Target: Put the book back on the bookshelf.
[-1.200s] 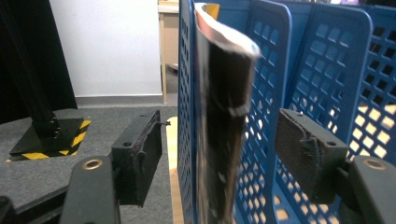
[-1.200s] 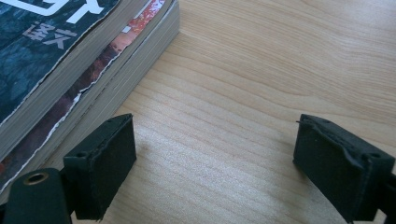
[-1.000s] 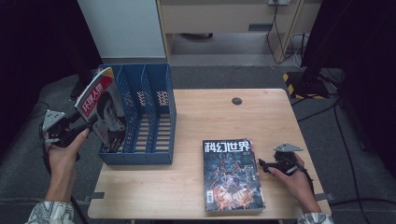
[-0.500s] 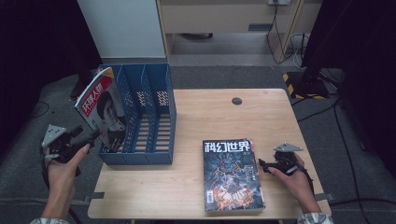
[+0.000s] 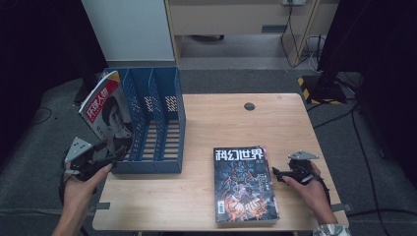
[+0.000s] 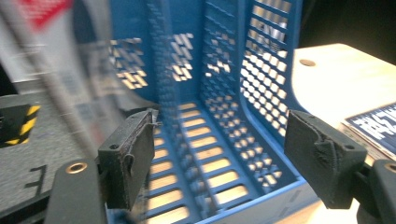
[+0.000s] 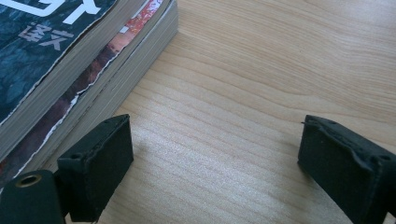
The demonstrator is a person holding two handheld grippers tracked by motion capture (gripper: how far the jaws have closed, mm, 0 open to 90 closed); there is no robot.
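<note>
A blue three-slot file rack [image 5: 180, 118] stands at the table's left end. A red-and-white magazine [image 5: 104, 110] stands in its leftmost slot and leans out to the left. My left gripper [image 5: 114, 153] is open just in front of the rack's near left corner and holds nothing. In the left gripper view the left gripper [image 6: 229, 140] frames the rack [image 6: 261, 79], with the blurred magazine [image 6: 60, 84] to its left. A stack of magazines with a dark cover [image 5: 244, 184] lies flat at the front right. My right gripper [image 5: 276, 173] is open on the table beside the stack's [image 7: 56, 56] right edge.
The wooden table [image 5: 221, 123] has a small black round cap [image 5: 250, 106] near its far edge. The rack's middle and right slots are bare. Dark floor, cables and a white cabinet [image 5: 133, 29] lie beyond the table.
My left gripper let go of the red magazine and drew back toward the near edge. The magazine stays leaning in the leftmost slot. The right gripper has not moved.
</note>
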